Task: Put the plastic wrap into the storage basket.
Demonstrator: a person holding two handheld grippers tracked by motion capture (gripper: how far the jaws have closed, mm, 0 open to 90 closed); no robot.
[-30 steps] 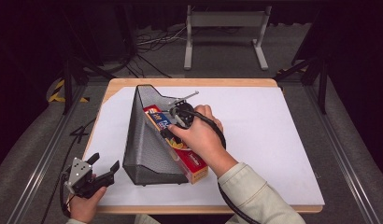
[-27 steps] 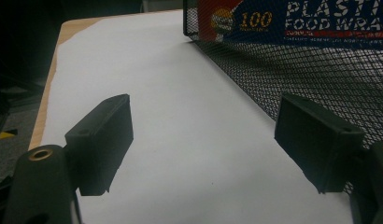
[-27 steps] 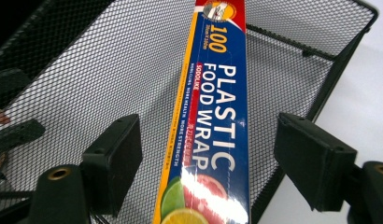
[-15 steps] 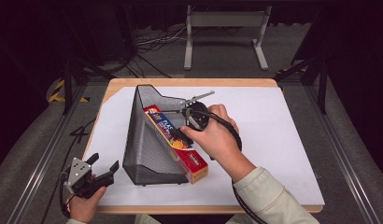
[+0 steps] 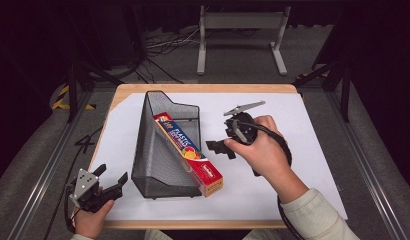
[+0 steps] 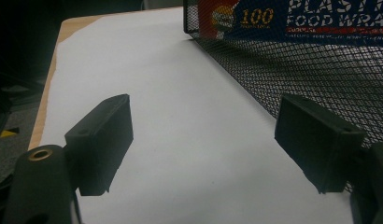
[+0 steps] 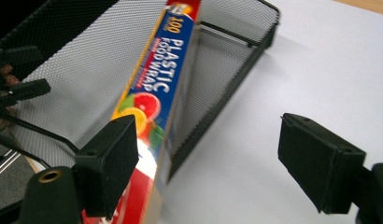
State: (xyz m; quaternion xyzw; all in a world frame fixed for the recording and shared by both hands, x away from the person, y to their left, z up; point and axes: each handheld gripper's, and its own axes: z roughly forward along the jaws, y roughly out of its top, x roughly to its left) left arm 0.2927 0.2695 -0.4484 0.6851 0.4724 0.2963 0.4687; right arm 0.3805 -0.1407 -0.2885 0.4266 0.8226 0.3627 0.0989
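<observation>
A black mesh file holder point(image 5: 155, 150) lies on the white sheet point(image 5: 293, 125). A long plastic food wrap box point(image 5: 188, 152) leans inside it, its red end sticking out toward the front. My right gripper point(image 5: 219, 148) hovers just right of the box, open and holding nothing. In the right gripper view the box point(image 7: 157, 93) and the mesh holder point(image 7: 77, 79) lie ahead of the open right gripper point(image 7: 208, 158), toward its left jaw. My left gripper point(image 5: 112, 173) rests open at the table's front left corner. In the left gripper view, the open left gripper point(image 6: 203, 140) faces the mesh wall point(image 6: 292, 70).
The wooden table edge point(image 5: 203, 88) frames the sheet. The sheet is bare to the right of my right hand. A metal stand point(image 5: 240, 30) and cables lie on the floor beyond the table. Rails run along both sides of the table.
My right hand has drawn back to the right, off the box, and its gripper now stands apart from it. The box stays leaning in the holder. The left gripper has not moved.
</observation>
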